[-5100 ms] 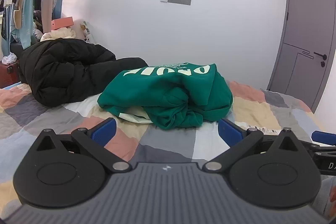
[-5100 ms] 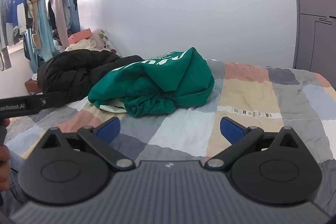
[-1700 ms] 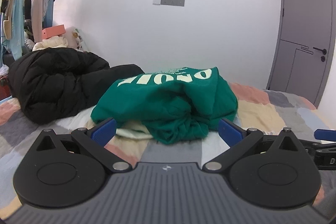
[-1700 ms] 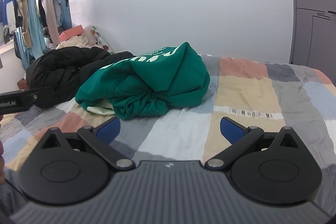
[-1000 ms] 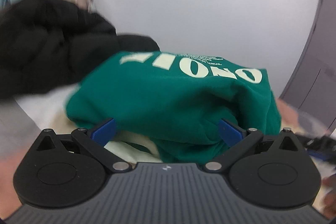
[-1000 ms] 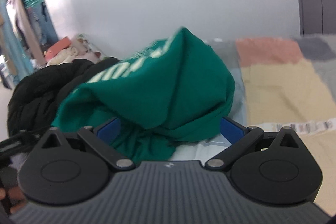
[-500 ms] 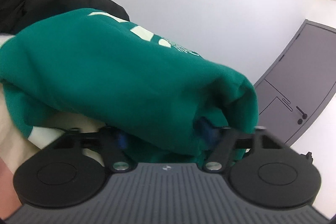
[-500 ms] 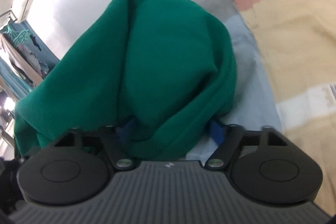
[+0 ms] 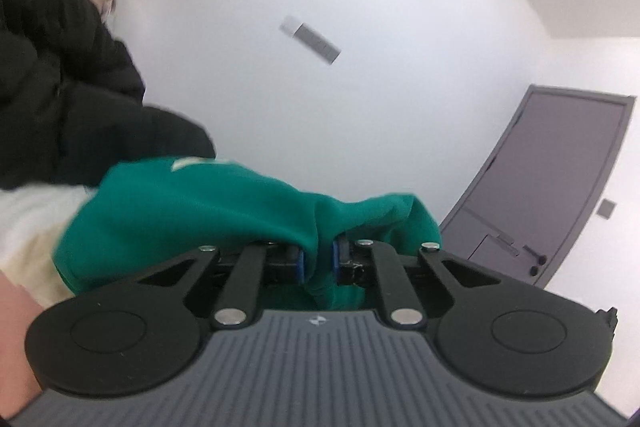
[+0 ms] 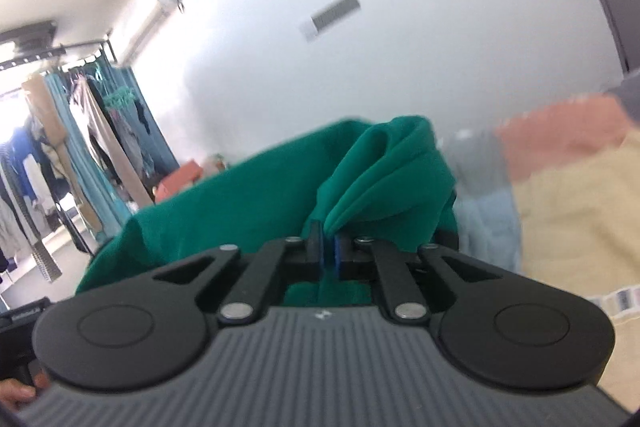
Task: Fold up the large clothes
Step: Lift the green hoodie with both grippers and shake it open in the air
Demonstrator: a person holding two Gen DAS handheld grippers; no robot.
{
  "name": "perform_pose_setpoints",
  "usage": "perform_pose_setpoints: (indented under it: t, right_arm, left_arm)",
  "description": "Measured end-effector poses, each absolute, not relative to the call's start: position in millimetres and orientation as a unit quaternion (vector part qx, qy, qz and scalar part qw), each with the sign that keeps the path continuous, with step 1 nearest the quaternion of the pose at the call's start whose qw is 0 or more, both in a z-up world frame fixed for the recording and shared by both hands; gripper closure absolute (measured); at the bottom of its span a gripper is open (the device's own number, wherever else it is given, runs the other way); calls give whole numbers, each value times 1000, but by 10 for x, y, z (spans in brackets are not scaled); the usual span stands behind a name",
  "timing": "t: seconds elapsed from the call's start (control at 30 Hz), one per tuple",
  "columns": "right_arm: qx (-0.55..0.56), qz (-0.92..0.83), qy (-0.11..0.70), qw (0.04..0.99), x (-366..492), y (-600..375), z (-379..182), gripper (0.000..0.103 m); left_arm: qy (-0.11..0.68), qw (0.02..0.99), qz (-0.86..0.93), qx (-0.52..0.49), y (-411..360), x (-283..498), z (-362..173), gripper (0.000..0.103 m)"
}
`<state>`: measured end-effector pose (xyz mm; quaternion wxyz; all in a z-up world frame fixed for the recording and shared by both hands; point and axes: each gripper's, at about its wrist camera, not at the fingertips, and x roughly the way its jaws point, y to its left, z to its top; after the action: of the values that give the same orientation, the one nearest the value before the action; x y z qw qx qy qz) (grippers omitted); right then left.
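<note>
A crumpled green sweatshirt [image 9: 200,211] with pale lettering lies bunched on the bed, right in front of both cameras. In the left wrist view my left gripper [image 9: 318,261] has its jaws closing, and its blue pads pinch a fold of the green fabric between them. In the right wrist view the same sweatshirt [image 10: 240,203] rises in folds, and my right gripper [image 10: 329,253] is shut on a thin ridge of it. Both views are blurred by motion and tilted.
A black puffer jacket [image 9: 60,107] is heaped to the left of the sweatshirt. The patchwork quilt [image 10: 568,211] spreads out to the right. A grey door [image 9: 560,187] stands at the right wall. Hanging clothes [image 10: 80,147] fill the far left.
Both grippers went from wide open in front of the sweatshirt to pushed into it, then closed on folds of the green fabric. Both views have tilted and the cloth is bunched up.
</note>
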<state>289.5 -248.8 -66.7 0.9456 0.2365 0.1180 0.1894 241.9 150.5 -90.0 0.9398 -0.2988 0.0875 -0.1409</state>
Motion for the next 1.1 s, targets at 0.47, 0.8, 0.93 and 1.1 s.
perform_pose_setpoints:
  t: [0.47,0.8,0.93,1.1]
  right_arm:
    - [310,42,43,949,2400,-3507,-575,96]
    - [335,-68,282,896,3255,-3718,-1517,94]
    - [324,-70,282,900,3299,-3606,-1578,93]
    - [274,-56,247,928,2882,-3466,-1300,33]
  left_arm:
    - [52,904,-194,-378,1741,1225,-516,89]
    - [142,911,-139,-362,1612,1623,-827,85]
    - [154,905,-128,-375,1624,1777,-945,76]
    - [162,910,-118,-363,1613,1776,-977,55]
